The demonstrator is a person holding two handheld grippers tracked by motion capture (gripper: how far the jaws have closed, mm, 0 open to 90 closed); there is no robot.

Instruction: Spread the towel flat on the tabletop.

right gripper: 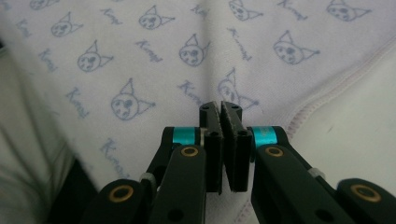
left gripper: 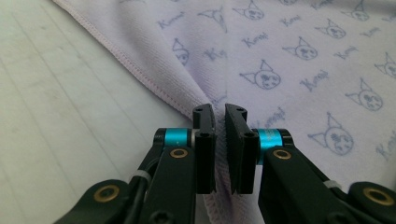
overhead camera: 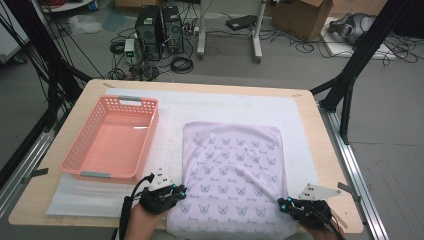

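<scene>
A pale lilac terry towel printed with small blue cat faces [overhead camera: 232,172] lies spread flat on the white foam mat [overhead camera: 220,107] that covers the light wooden table [overhead camera: 322,150], its near edge hanging slightly over the table's front. The left gripper [overhead camera: 181,192] is clenched on the towel's near left hem: in the left gripper view its black jaws are drawn almost together with a fold of the stitched edge [left gripper: 219,105] pinched between them, the cloth rising into a ridge just ahead of the tips. The right gripper [overhead camera: 283,204] grasps the towel's near right corner in the same way; in the right gripper view [right gripper: 220,108] the jaws are pressed tight with the fabric bunching up between them, and the pink-stitched hem [right gripper: 308,109] runs off just to that gripper's right. The rest of the towel stretches forward, away from both grippers. A coral pink plastic lattice basket [overhead camera: 145,132] stands on the mat ahead and to the left of the left gripper, near the towel but apart from it
</scene>
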